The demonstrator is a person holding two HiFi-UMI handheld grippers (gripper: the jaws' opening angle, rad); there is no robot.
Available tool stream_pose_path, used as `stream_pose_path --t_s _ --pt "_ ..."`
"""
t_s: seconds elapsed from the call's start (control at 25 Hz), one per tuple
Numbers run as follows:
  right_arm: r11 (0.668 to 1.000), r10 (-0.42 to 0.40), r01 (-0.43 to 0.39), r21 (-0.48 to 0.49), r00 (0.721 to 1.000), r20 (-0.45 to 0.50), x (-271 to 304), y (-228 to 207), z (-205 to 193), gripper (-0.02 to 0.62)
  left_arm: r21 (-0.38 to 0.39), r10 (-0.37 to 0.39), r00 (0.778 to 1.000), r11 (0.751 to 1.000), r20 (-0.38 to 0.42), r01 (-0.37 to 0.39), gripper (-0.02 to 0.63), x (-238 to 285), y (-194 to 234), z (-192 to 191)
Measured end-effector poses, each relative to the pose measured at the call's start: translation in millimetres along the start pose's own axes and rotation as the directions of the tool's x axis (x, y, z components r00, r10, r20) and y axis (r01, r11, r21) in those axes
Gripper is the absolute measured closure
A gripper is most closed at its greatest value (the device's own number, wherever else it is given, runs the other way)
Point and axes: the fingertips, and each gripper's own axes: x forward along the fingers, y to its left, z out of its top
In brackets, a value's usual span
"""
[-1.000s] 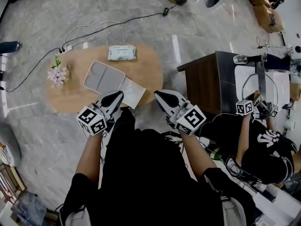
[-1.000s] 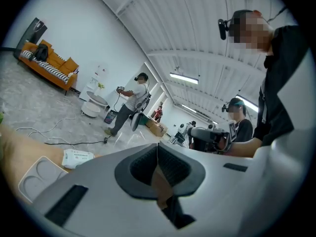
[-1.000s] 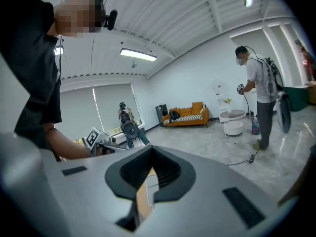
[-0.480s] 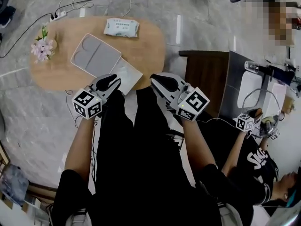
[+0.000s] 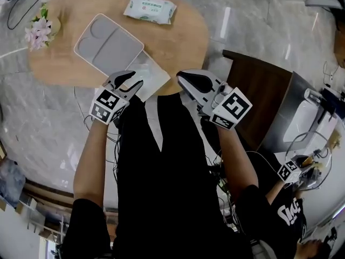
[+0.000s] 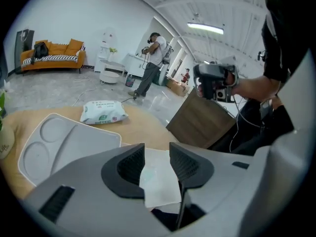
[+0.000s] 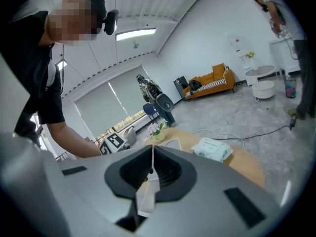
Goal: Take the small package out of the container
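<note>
Flowers [image 5: 36,31] sit at the table's [image 5: 178,36] left end, well left of the grey tray [image 5: 108,45]. Your left hand-held gripper [image 5: 131,81] hangs just past the tray's near edge. Its jaws are spread, having just been opening, and nothing is pinched. Through the gap in the left gripper view [image 6: 157,154] you see only the flat white pouch [image 6: 159,181] below, with a faint greenish patch on it. That pouch [image 5: 144,77] lies against the tray's near right corner, at the table edge. The tray itself shows two round hollows and one long one, all bare. The soft white package [image 5: 150,7] lies flat on the table beyond the tray's far right corner, outside the tray and apart from it. Your right hand-held gripper [image 5: 182,77] is right of the tray, off the table edge, with its jaws pressed together [image 7: 151,154] on nothing. A dark wooden cabinet [image 5: 259,96] stands further right of the tray.
</note>
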Motion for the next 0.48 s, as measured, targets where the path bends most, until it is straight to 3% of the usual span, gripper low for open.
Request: stream_pose_path --t_s 0.2,0.48 --pt "0.999 0.049 -0.049 -0.020 0.999 0.004 22 -22 -13 0.581 0.109 0.045 0.990 0.994 -0.136 -0.030 0.428 38 16 -29" --pt "0.995 0.098 -0.098 0.018 0.995 0.005 29 -38 -41 0.581 0.274 0.104 0.959 0.961 -0.264 -0.028 0.399 84 24 -56"
